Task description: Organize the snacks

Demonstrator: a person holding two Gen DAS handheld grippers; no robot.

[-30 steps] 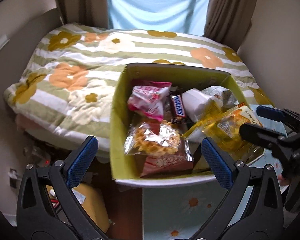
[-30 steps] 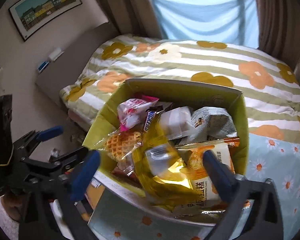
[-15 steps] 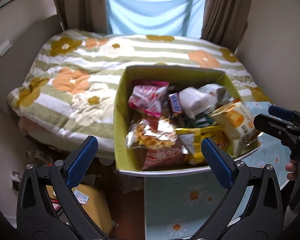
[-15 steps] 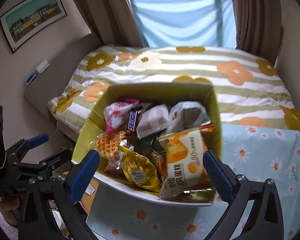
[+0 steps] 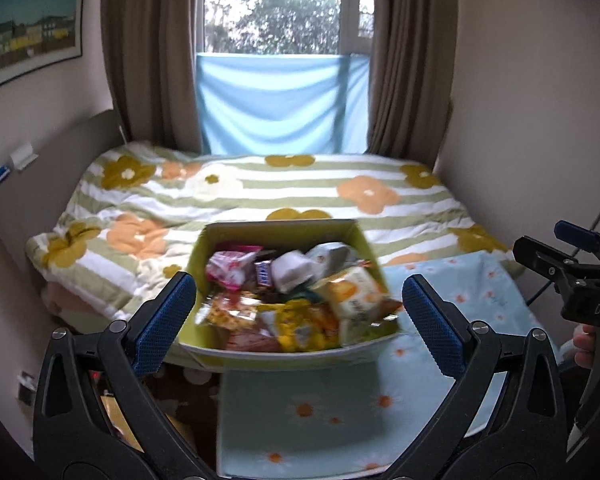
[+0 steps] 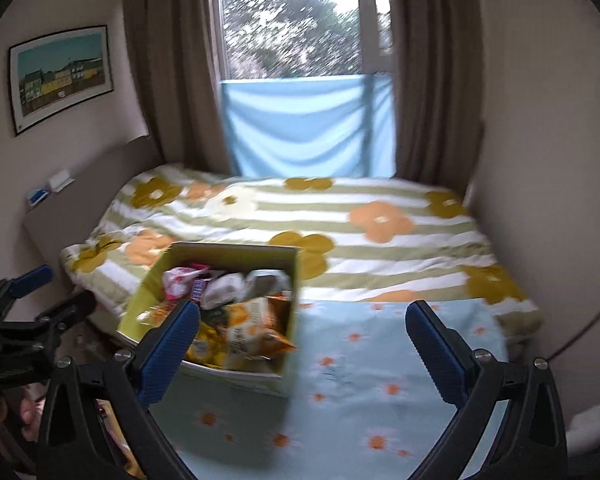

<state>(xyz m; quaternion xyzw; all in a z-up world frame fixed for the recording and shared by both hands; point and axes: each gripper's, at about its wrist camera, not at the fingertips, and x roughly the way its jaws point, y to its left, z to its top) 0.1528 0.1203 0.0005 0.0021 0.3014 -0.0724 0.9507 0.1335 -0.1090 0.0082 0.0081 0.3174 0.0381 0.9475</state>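
A yellow-green cardboard box (image 5: 278, 232) (image 6: 224, 254) stands on a table with a light-blue daisy cloth (image 5: 300, 412) (image 6: 364, 384). It is piled with snack packets: a pink bag (image 5: 232, 268), a Snickers bar (image 5: 263, 273), a waffle pack (image 5: 230, 314), a yellow packet (image 5: 300, 326) and an orange-and-white cake bag (image 5: 352, 304) (image 6: 246, 330). My left gripper (image 5: 298, 312) is open, drawn back in front of the box, empty. My right gripper (image 6: 302, 344) is open too, to the right of the box, nothing between its fingers.
A bed with a striped flower quilt (image 5: 260, 188) lies behind the table. Brown curtains and a blue cloth (image 5: 280, 104) cover the window. Walls close in left and right. Clutter and a yellow object (image 5: 116, 420) sit on the floor at lower left.
Both grippers have pulled back and tilted up from the box. The yellow packet and orange cake bag that the right gripper hovered over now rest in the box.
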